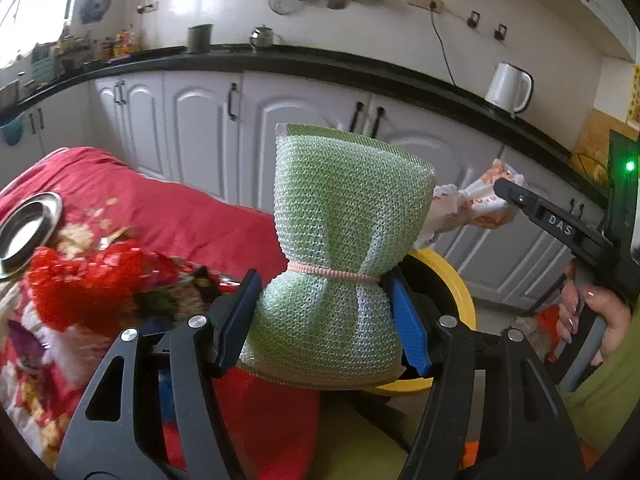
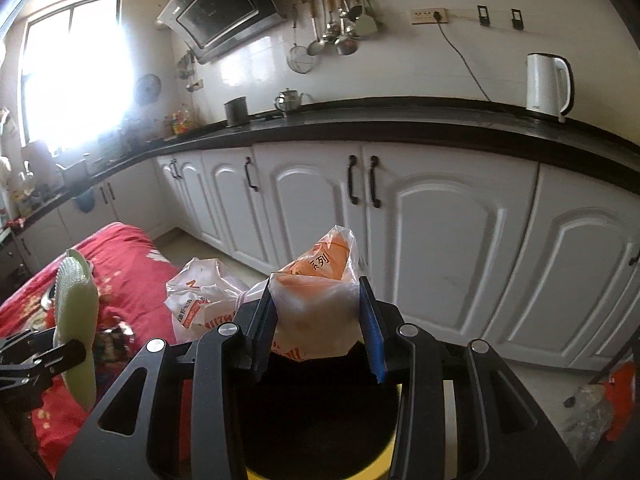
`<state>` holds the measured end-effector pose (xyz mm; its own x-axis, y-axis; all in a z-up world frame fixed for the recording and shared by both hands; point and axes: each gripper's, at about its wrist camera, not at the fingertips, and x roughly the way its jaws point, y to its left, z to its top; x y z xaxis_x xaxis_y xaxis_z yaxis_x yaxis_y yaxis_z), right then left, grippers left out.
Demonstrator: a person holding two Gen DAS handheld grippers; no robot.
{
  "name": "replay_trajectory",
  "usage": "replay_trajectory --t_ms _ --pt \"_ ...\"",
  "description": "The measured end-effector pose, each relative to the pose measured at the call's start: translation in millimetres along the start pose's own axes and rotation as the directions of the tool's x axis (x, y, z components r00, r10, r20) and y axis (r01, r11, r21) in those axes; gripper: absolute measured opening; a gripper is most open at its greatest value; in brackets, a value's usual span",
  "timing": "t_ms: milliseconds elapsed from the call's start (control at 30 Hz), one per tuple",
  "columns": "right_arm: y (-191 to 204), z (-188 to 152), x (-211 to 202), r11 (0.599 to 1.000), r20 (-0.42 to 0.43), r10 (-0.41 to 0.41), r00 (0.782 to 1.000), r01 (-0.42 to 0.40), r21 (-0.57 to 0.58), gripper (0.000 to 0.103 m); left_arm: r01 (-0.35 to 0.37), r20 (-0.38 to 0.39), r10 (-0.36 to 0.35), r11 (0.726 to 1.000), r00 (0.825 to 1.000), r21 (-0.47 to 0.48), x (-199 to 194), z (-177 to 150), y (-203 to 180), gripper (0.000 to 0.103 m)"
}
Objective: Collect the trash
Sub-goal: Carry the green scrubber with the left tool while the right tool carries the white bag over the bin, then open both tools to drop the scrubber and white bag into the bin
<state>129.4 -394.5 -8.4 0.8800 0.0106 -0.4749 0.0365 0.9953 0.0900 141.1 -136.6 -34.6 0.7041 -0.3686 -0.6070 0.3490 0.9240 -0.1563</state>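
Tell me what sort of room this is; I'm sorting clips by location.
A home kitchen, most likely: a slanted black range hood over the black countertop, metal ladles hanging on a wall rail, and a white electric kettle.

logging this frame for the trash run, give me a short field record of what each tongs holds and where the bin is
left tongs: shut on green mesh sponge, gripped at its tied waist
right tongs: shut on orange-and-white plastic wrapper
bin: yellow-rimmed bin, dark inside, below both held items
table: red floral cloth, steel dish on it
background: white kettle on black counter
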Motion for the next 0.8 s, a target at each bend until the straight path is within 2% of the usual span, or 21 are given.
replay_trajectory --t_ms 200,367,700,800 --pt "-21 -8 8 0.997 -0.013 -0.074 0.997 0.074 -0.005 0.037 0.032 -0.058 -0.030 0.999 0.998 0.028 27 -5 -19 0.055" --pt "-34 -19 20 0.993 -0.055 -0.114 0.992 0.113 -0.018 0.037 0.048 -0.102 -0.043 0.998 0.994 0.046 49 -10 -30 0.055" --pt "-40 -38 45 0.995 -0.145 -0.099 0.984 0.099 -0.012 0.038 0.067 -0.172 -0.054 0.995 0.984 0.074 83 -25 -43 0.057" --pt "-43 -40 49 0.996 -0.154 -0.082 0.985 0.084 0.009 0.043 0.066 -0.181 -0.053 0.995 0.982 0.071 88 -27 -41 0.060"
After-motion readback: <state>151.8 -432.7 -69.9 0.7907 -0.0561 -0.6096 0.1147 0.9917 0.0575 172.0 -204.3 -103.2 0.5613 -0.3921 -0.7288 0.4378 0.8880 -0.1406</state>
